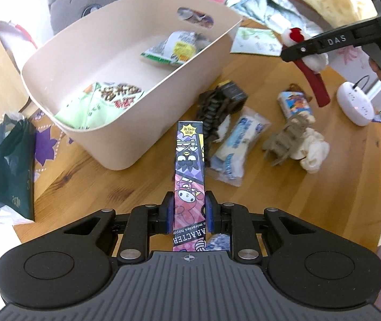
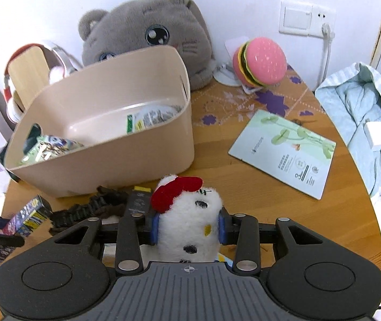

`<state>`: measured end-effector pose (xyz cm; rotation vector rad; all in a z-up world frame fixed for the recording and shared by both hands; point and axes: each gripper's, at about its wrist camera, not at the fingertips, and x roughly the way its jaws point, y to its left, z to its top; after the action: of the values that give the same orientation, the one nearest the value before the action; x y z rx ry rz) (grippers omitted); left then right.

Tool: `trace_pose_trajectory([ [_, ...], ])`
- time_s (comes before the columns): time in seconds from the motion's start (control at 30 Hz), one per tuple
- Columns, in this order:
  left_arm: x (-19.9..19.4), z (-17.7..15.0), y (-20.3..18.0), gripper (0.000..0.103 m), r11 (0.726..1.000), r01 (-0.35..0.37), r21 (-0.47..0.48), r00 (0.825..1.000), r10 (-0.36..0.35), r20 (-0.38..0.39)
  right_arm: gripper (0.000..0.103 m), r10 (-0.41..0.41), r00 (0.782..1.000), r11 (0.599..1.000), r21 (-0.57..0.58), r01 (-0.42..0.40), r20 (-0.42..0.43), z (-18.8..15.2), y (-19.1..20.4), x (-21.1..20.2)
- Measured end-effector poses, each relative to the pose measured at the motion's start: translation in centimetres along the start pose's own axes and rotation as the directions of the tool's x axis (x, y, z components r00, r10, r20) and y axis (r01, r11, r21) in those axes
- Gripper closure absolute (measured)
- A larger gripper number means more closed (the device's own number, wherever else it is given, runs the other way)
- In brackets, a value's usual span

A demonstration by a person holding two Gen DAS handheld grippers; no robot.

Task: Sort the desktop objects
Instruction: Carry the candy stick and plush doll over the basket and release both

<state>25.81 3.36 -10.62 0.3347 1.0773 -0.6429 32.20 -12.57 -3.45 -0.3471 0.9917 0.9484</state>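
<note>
Bin [image 1: 126,144] sits on the round table [image 1: 163,187], far and left of both loads, already holding two snack packets. Both grippers carry something, so the step in hand looks like carrying each item over the bin's rim and dropping it in.

To do it well, I would lift each load clear of the near wall before moving across, keep the long box [image 1: 189,171] from tipping in the pads, and release only once it hangs over the open floor between the packets. One hand at a time would avoid a clash above the bin.

Left gripper [image 1: 189,211] is clenched on the box, near its lower end. Right gripper [image 2: 189,227] is clamped on the white plush [image 2: 190,222], jaws partly apart around its soft body.
</note>
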Motion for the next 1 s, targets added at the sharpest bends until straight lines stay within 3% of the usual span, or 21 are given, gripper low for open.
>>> trace_pose_trajectory([
  [0.23,-3.3,1.7,-0.3,0.080,1.000,0.008,-0.011,0.995,-0.006,0.096,0.066,0.028,0.998,0.999,-0.035,-0.026,0.062,1.2,0.4,-2.5],
  [0.5,-5.8,5.1,1.6,0.080,0.995,-0.028,-0.095,0.974,0.048,0.220,0.066,0.062,0.991,0.996,-0.072,-0.054,0.121,3.5,2.2,-3.7],
  [0.63,-5.7,6.6,3.2,0.080,0.978,-0.031,-0.207,0.966,0.083,0.246,0.066,0.086,0.986,0.993,-0.087,-0.074,0.142,4.9,3.1,-3.7],
  [1.0,-3.7,9.9,7.0,0.080,0.925,-0.025,-0.379,0.952,0.137,0.273,0.066,0.126,0.968,0.992,-0.046,-0.118,0.217,9.6,5.5,-2.6],
])
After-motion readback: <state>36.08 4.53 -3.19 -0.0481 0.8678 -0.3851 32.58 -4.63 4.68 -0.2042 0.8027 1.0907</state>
